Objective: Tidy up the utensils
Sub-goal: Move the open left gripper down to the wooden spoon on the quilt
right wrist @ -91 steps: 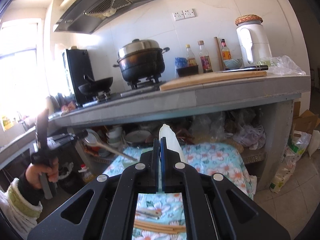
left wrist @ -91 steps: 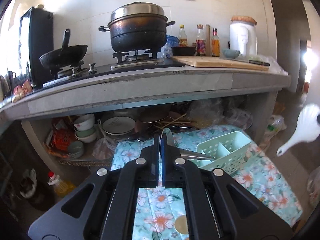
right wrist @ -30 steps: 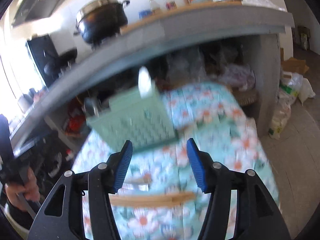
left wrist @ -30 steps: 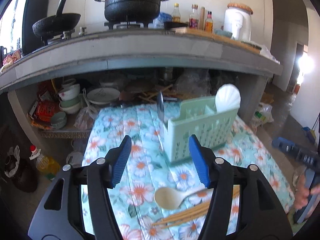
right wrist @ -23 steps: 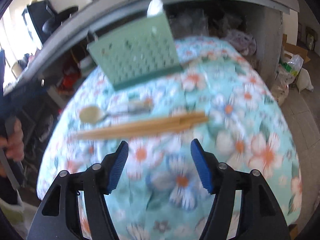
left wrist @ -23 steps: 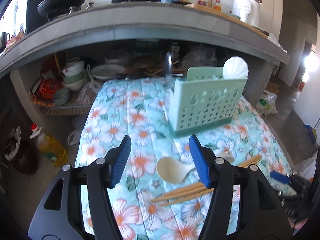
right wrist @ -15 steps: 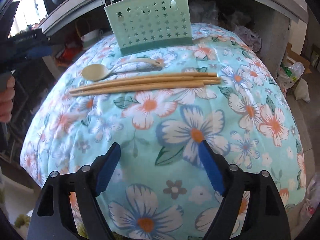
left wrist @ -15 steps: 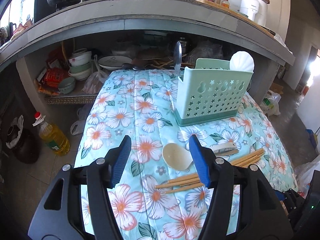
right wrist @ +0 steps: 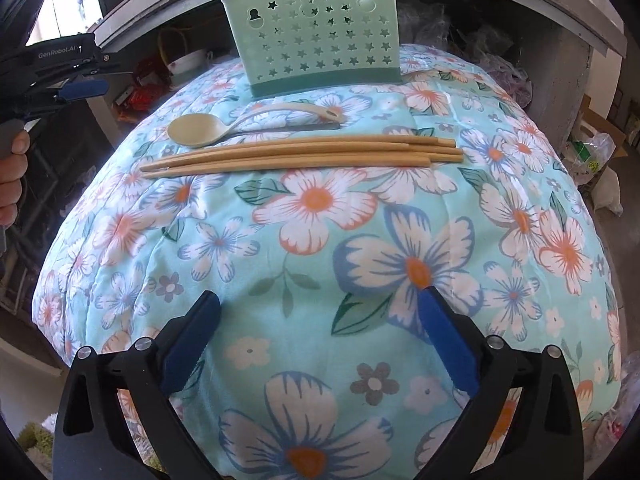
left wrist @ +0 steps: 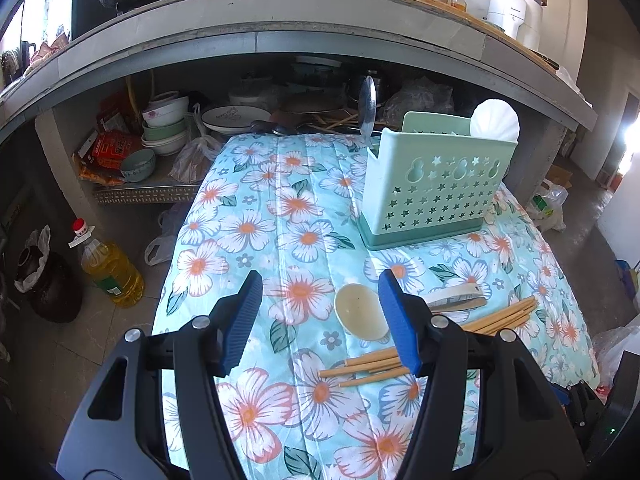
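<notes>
A mint-green perforated utensil caddy (left wrist: 432, 196) (right wrist: 320, 32) stands on a floral-cloth table (left wrist: 288, 216) (right wrist: 328, 248). It holds a metal spoon (left wrist: 367, 104) and a white shell-shaped ladle (left wrist: 495, 122). In front of it lie a beige spoon (left wrist: 360, 312) (right wrist: 200, 130) and several wooden chopsticks (left wrist: 492, 318) (right wrist: 304, 154). My left gripper (left wrist: 320, 320) is open and empty above the cloth, just left of the beige spoon. My right gripper (right wrist: 320, 332) is open and empty over the near cloth, short of the chopsticks.
A concrete counter (left wrist: 280, 40) overhangs the table's far side, with bowls and plates (left wrist: 164, 128) on the shelf beneath. An oil bottle (left wrist: 108, 268) stands on the floor at left. The left gripper also shows at the right wrist view's left edge (right wrist: 80, 72).
Both grippers opened and let go of the metal spoon and white ladle, which now stand in the caddy. Both pulled back and tilted down over the table toward the loose spoon and chopsticks.
</notes>
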Action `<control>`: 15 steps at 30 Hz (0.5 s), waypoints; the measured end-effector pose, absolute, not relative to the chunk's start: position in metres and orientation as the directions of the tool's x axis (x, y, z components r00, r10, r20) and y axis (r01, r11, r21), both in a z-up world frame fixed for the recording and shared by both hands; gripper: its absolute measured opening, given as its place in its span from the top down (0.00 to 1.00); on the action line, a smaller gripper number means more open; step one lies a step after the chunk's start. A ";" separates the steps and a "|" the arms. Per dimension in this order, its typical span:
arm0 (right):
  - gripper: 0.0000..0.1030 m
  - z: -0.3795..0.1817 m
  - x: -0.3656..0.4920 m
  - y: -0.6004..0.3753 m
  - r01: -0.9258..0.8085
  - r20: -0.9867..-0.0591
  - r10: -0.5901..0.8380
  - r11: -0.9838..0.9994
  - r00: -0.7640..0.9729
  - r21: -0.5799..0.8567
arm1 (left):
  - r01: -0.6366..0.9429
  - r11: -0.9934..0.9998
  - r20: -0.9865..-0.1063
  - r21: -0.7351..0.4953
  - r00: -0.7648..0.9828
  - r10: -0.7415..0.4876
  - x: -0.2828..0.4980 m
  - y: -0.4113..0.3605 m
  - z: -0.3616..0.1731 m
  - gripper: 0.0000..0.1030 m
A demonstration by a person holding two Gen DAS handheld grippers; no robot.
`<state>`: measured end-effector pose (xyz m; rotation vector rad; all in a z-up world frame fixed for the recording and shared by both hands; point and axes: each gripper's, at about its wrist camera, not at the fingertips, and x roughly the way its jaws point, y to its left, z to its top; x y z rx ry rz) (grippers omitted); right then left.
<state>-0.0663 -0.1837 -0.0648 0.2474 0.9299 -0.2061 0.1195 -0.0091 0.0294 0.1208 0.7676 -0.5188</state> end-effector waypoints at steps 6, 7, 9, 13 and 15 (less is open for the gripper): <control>0.06 -0.065 -0.067 -0.185 0.272 -0.812 -0.056 0.953 0.582 0.129 | 0.486 0.870 -0.692 -0.079 0.601 -0.399 0.121 -0.010 0.028 0.44; 0.06 -0.065 -0.067 -0.185 0.272 -0.812 -0.054 0.953 0.581 0.131 | 0.486 0.870 -0.692 -0.079 0.601 -0.398 0.121 -0.009 0.028 0.44; 0.06 -0.065 -0.067 -0.186 0.272 -0.812 -0.052 0.953 0.582 0.134 | 0.486 0.870 -0.692 -0.078 0.602 -0.398 0.121 -0.010 0.028 0.44; 0.06 -0.065 -0.066 -0.186 0.269 -0.811 -0.052 0.954 0.583 0.132 | 0.485 0.872 -0.692 -0.072 0.605 -0.394 0.121 -0.009 0.028 0.44; 0.06 -0.066 -0.066 -0.186 0.261 -0.811 -0.051 0.957 0.583 0.128 | 0.482 0.873 -0.692 -0.072 0.606 -0.392 0.122 -0.009 0.028 0.44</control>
